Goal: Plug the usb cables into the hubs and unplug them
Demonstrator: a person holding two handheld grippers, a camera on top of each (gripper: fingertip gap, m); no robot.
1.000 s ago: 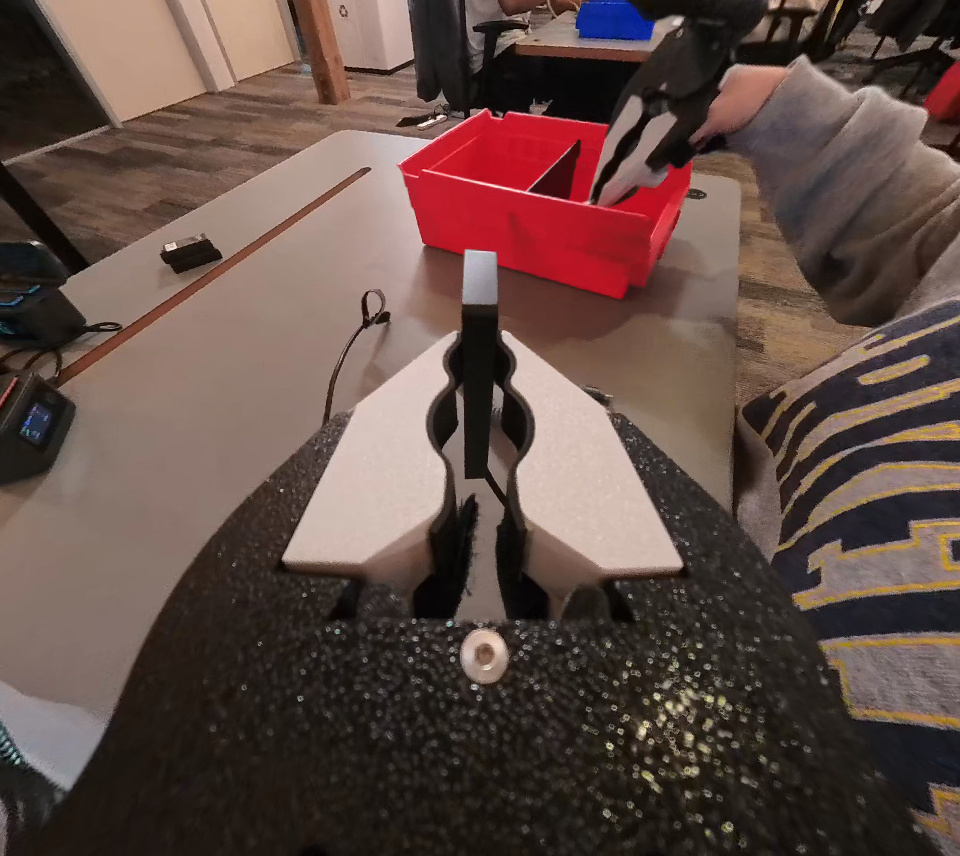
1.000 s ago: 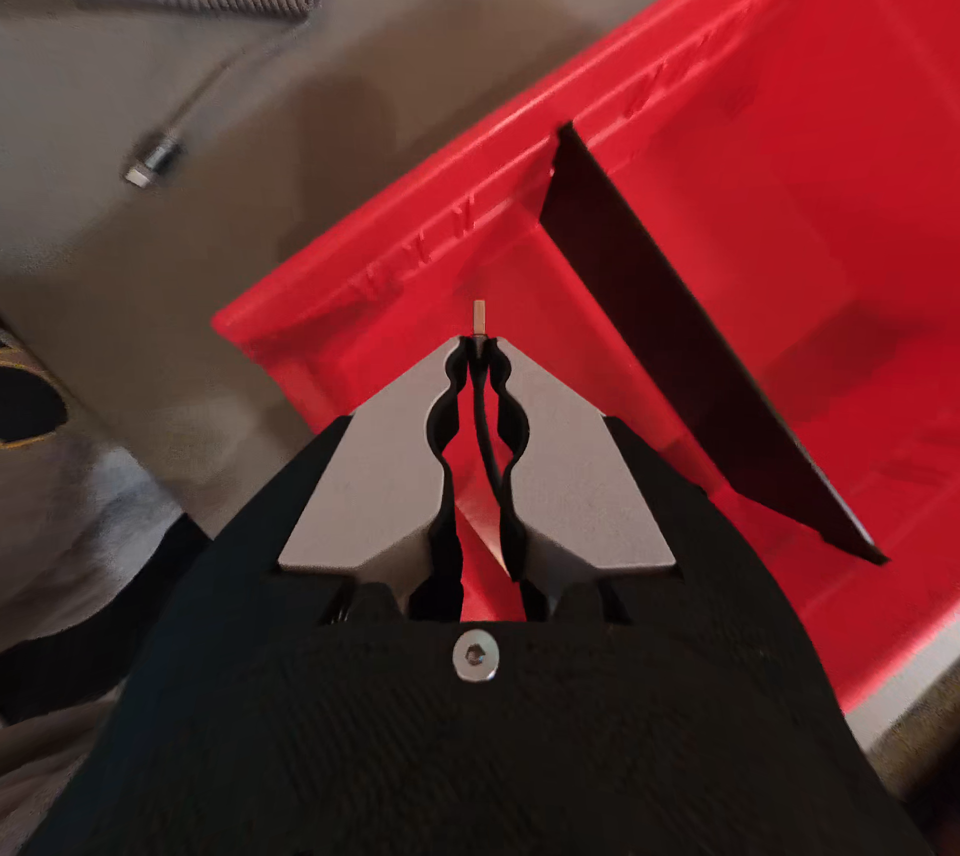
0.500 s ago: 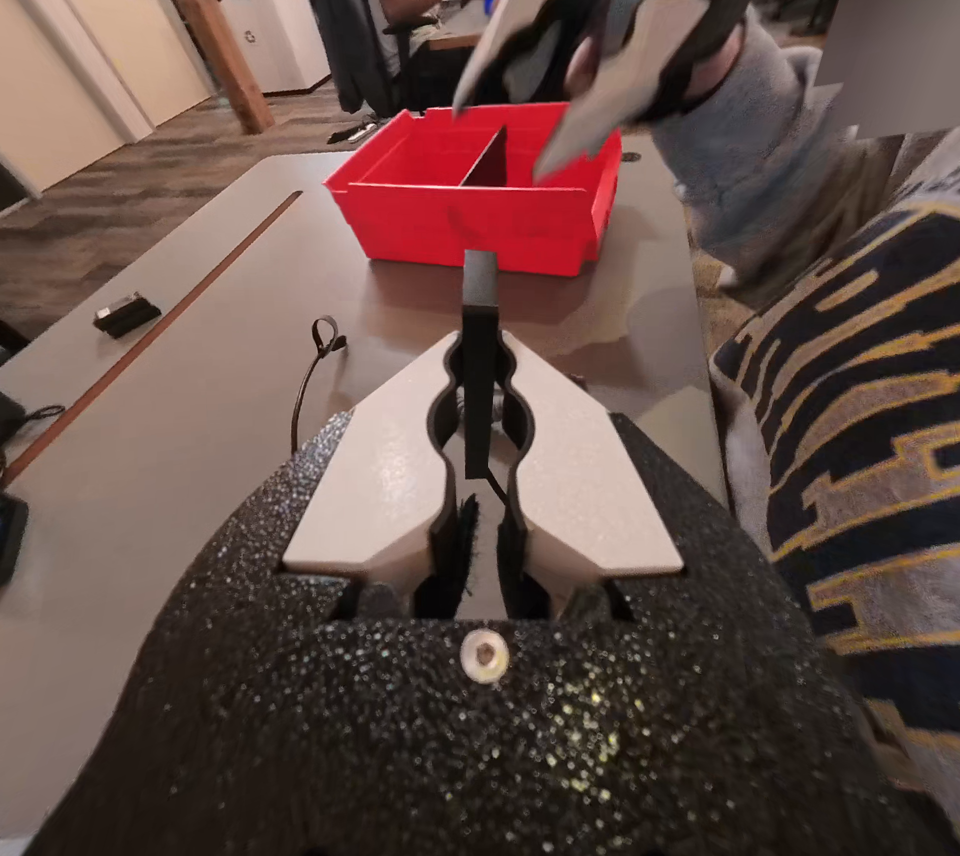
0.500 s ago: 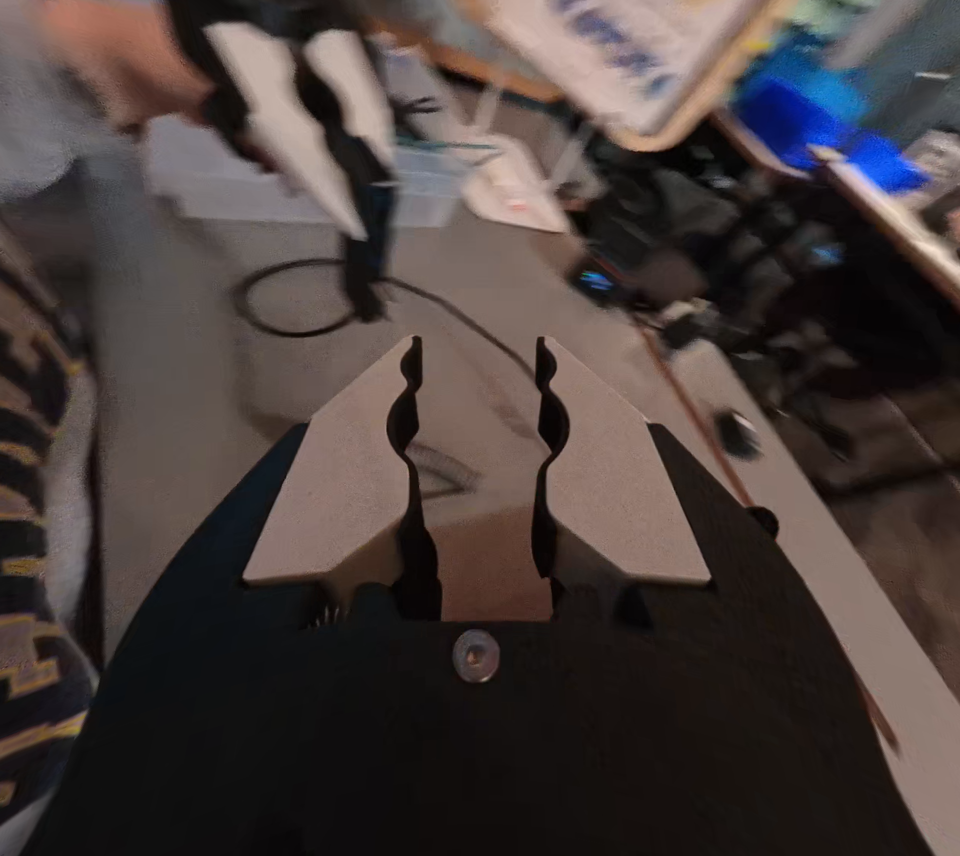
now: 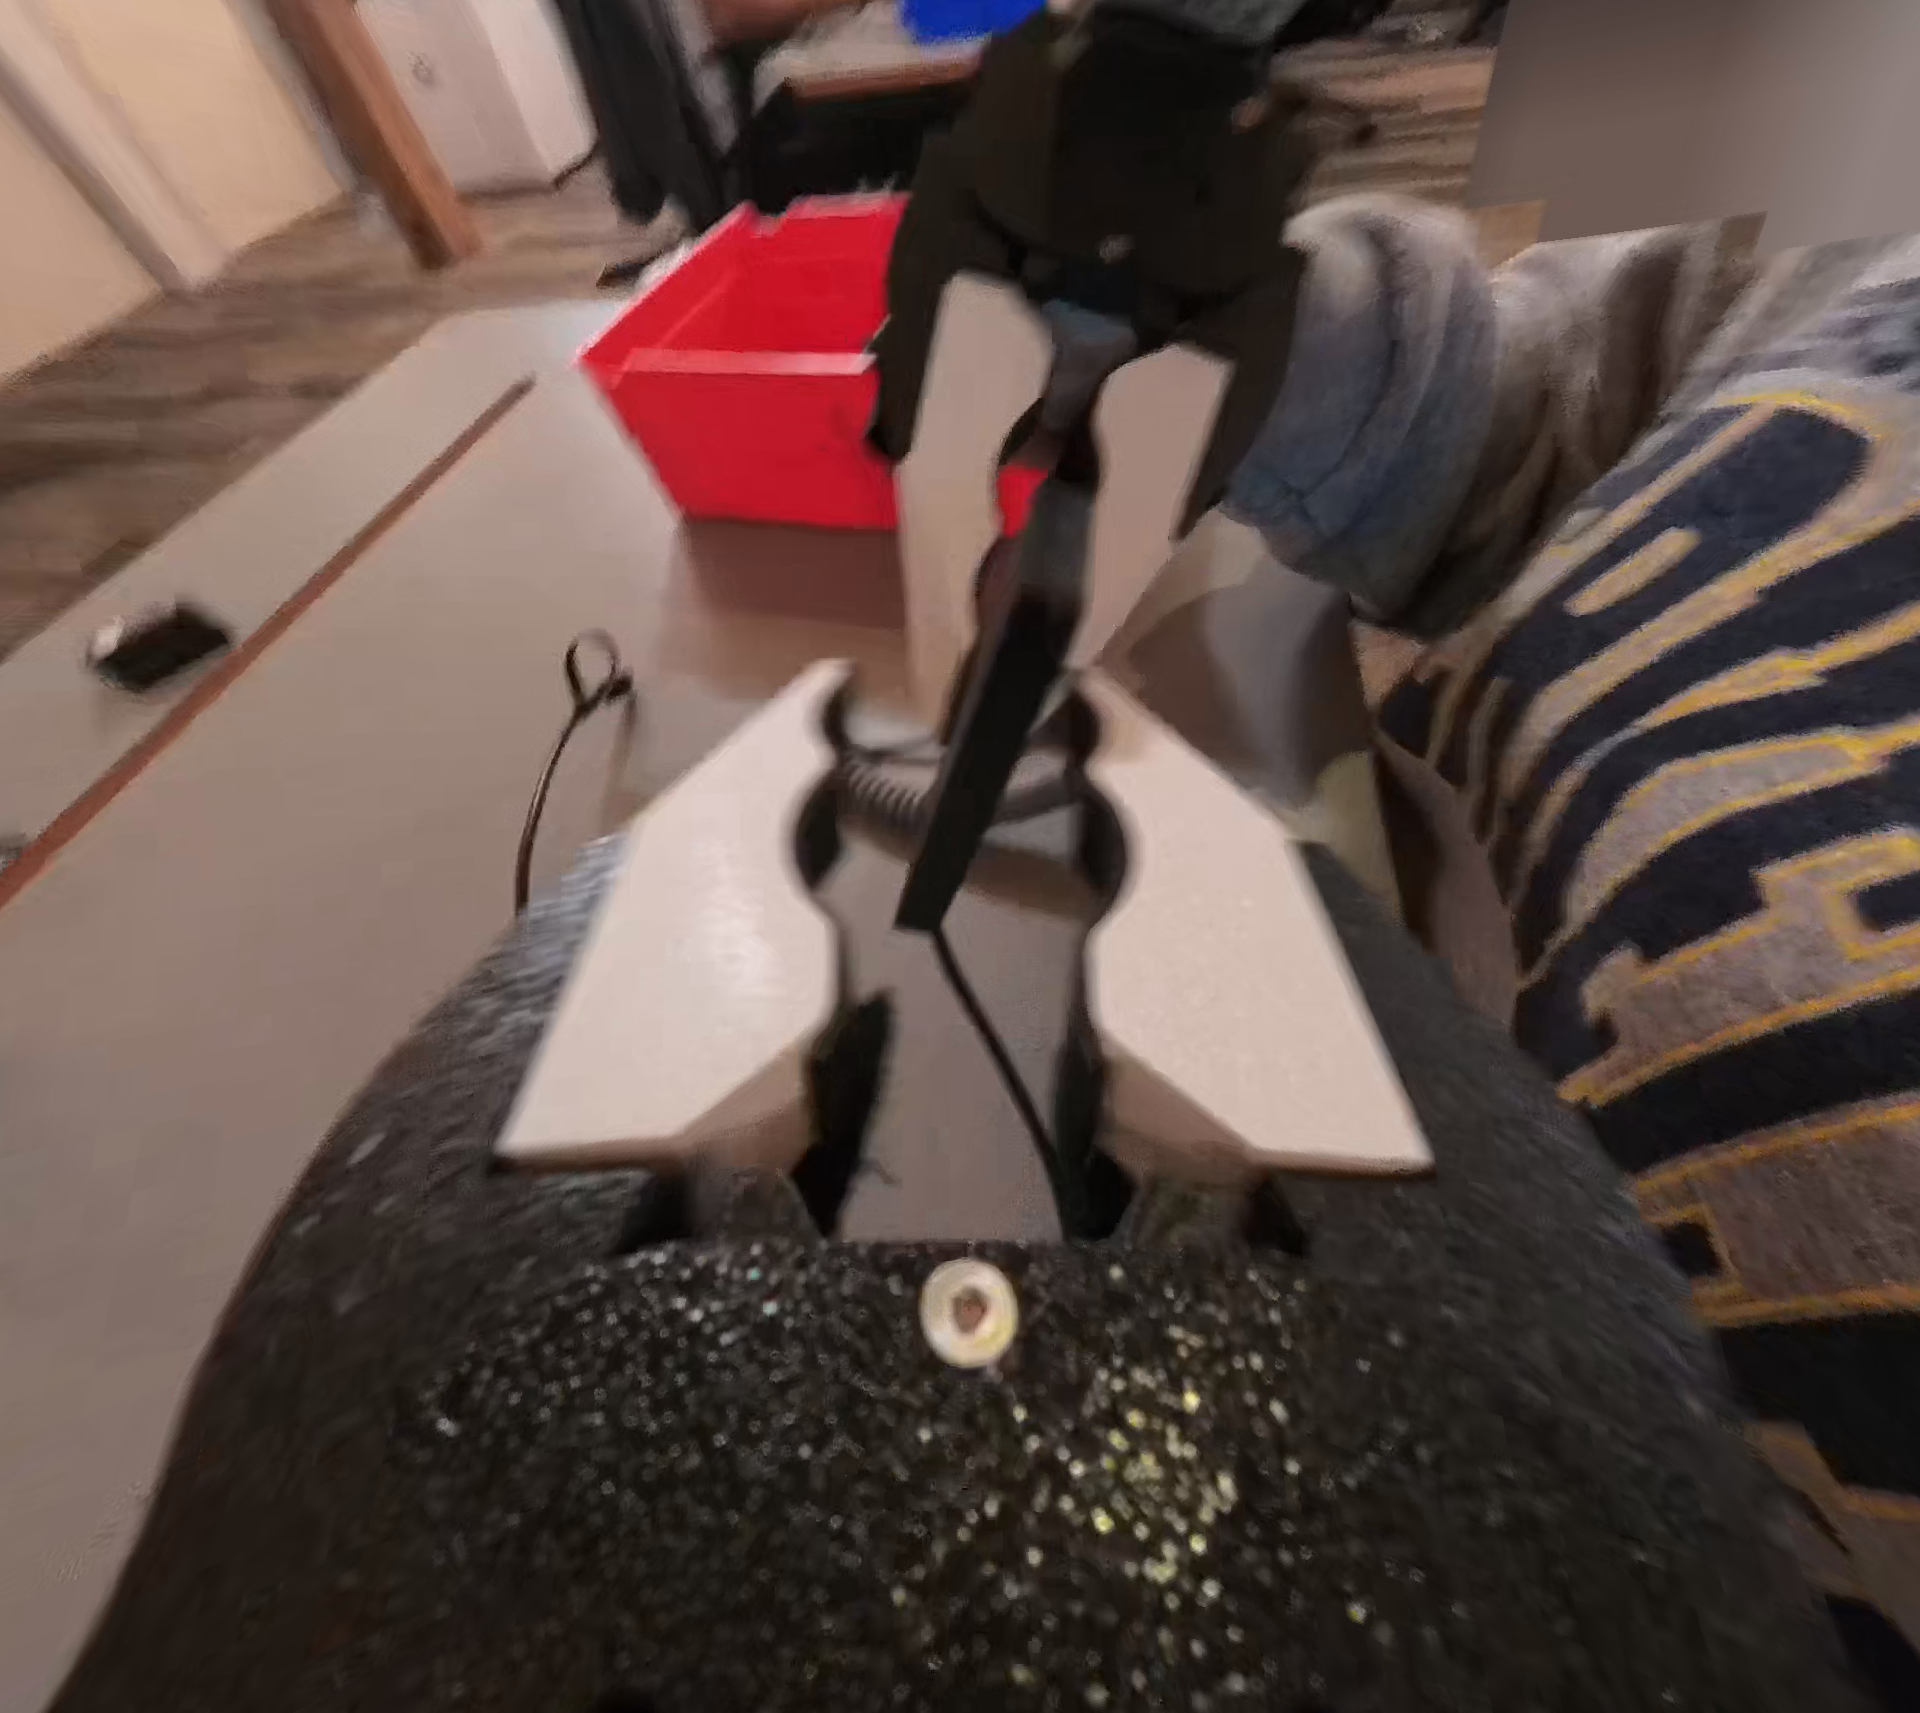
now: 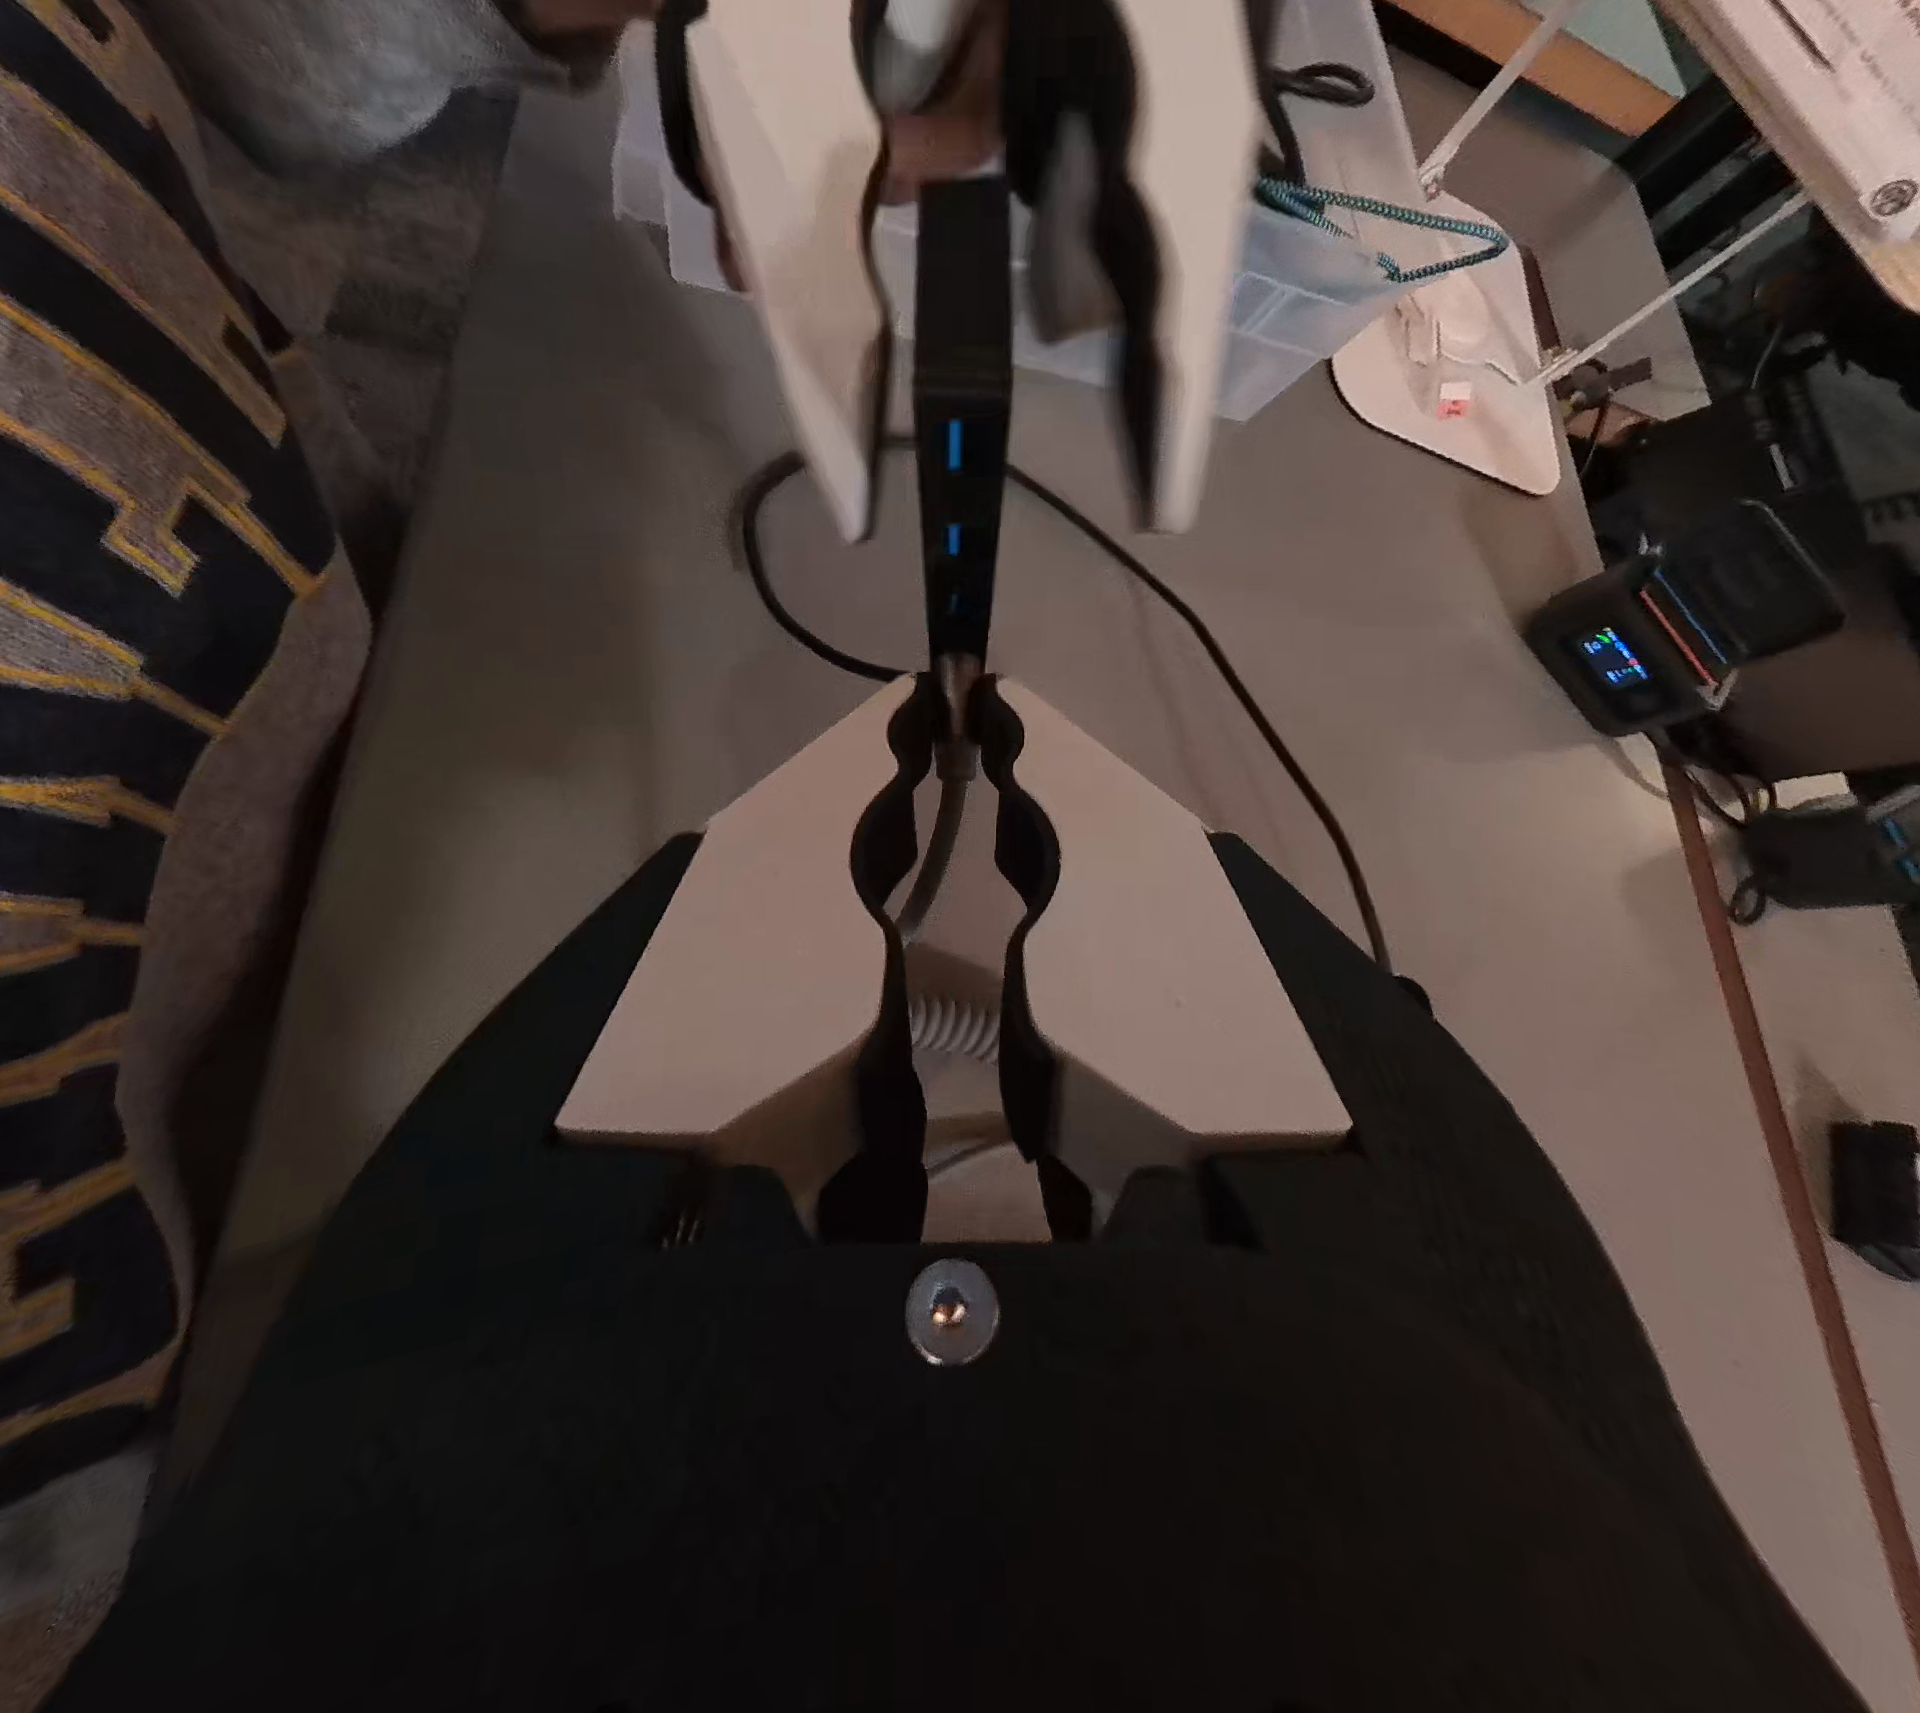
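Note:
The black USB hub (image 5: 987, 749) stands tilted between the fingers of my left gripper (image 5: 961, 687). That gripper is open and its pads do not press on the hub. In the right wrist view the hub (image 6: 961, 416) shows small blue lights, and the left gripper (image 6: 1008, 520) is spread on either side of it with a gap on both sides. My right gripper (image 6: 954, 687) is shut on a grey metal USB plug (image 6: 954, 713) whose front meets the hub's near end. The plug's grey cable (image 6: 935, 863) runs back between the fingers. The right gripper's fingers (image 5: 961, 437) show above the hub, blurred.
A red bin (image 5: 748, 416) stands farther back on the grey table (image 5: 260, 936). A thin black cable (image 5: 551, 780) and a small black object (image 5: 156, 645) lie to the left. A black device with a lit screen (image 6: 1621, 666) and a clear plastic container (image 6: 1288, 313) sit on the right. The person's patterned sweater (image 5: 1662, 728) is close by. Less than 4 cm separates the two grippers' tips.
My left gripper let go of the hub and opened; the hub now leans. My right gripper left the red bin, was open and empty half a second ago, and has shut on the grey plug.

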